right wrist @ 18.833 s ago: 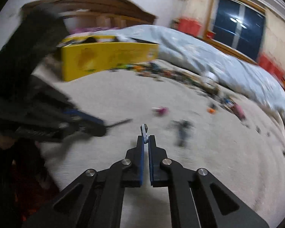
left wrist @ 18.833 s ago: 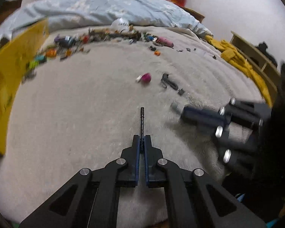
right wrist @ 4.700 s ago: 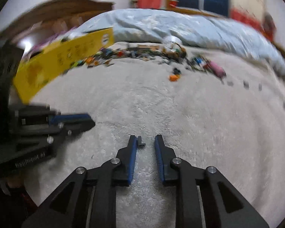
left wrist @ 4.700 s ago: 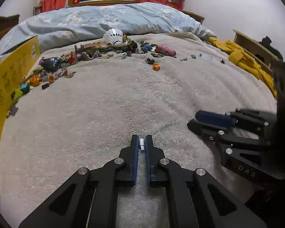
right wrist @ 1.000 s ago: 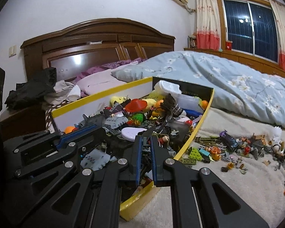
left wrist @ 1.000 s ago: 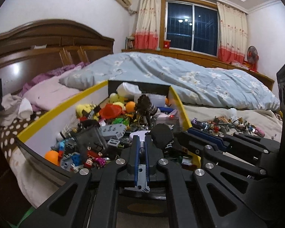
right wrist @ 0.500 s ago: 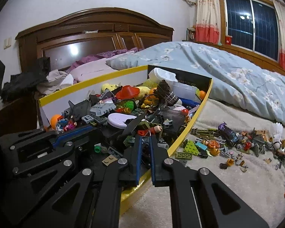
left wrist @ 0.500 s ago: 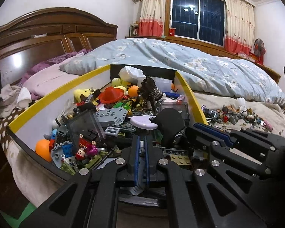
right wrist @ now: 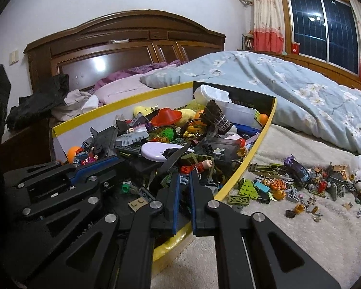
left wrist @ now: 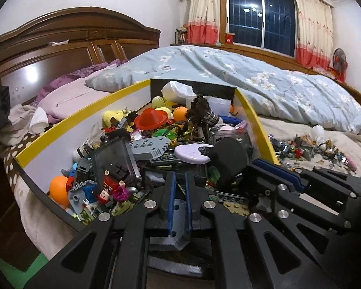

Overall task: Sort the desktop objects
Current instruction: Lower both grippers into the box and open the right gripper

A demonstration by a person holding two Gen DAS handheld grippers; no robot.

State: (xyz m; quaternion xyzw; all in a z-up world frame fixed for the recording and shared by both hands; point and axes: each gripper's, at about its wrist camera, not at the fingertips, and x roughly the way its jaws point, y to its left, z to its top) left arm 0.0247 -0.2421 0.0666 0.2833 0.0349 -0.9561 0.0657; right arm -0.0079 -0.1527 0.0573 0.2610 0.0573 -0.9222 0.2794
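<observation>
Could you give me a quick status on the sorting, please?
Left tool and right tool both slightly open over the yellow-rimmed box. Box heaped with toys. Loose bricks lie on the blanket beside it. No obstruction seen.

A dark wooden headboard [right wrist: 122,38] stands against the white wall. Purple bedding [left wrist: 79,91] lies below it, beside a blue floral quilt [left wrist: 240,72]. A night-dark window [left wrist: 262,24] has red-hemmed curtains [left wrist: 201,14] (one on each side). A fan [left wrist: 339,61] stands at far right.
</observation>
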